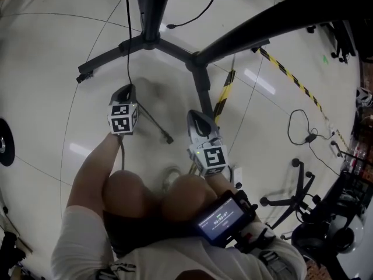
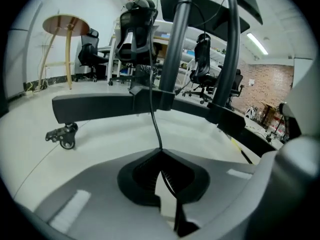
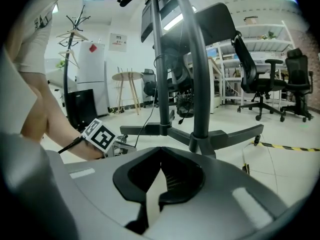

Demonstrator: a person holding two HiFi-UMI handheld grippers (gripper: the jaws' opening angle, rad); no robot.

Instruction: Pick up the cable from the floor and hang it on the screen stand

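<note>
A thin black cable (image 1: 128,39) comes down from the black screen stand (image 1: 152,16) to my left gripper (image 1: 129,87), which is shut on it just above the floor. In the left gripper view the cable (image 2: 155,119) rises from between the closed jaws of that gripper (image 2: 161,154) toward the stand's pole (image 2: 172,59). A loose end of cable with a plug (image 1: 168,139) lies on the floor between the grippers. My right gripper (image 1: 195,114) is beside the stand's second post (image 1: 202,80). This gripper (image 3: 160,151) is shut with nothing in it.
The stand's legs (image 1: 102,60) spread across the floor ahead, one with a caster (image 2: 62,136). Yellow-black tape (image 1: 224,95) runs on the floor at right. Another cable (image 1: 303,127) and a chair base (image 1: 297,191) lie further right. Office chairs (image 3: 260,79) and a round table (image 2: 67,24) stand behind.
</note>
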